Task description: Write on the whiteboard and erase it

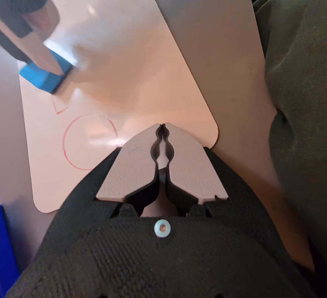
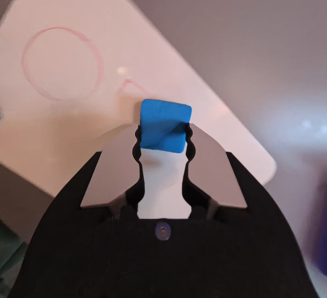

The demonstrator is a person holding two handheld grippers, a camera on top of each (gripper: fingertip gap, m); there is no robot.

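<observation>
My right gripper (image 2: pixel 163 127) clamps the blue eraser (image 2: pixel 164 123) flat on the whiteboard (image 2: pixel 70 127). Red circle (image 2: pixel 62 63) lies ahead-left. Left gripper (image 1: pixel 163 125) sits closed, empty.

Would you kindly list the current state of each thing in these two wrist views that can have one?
White rounded-corner whiteboard: flat on the table, part wiped.
Red drawn circle: mostly intact, one arc faded.
Red angular mark: only a corner left beside the eraser.
Blue foam block eraser: gripped, pressed to the board.
Right gripper: closed on the eraser's sides.
Left gripper: shut, nothing held.
</observation>
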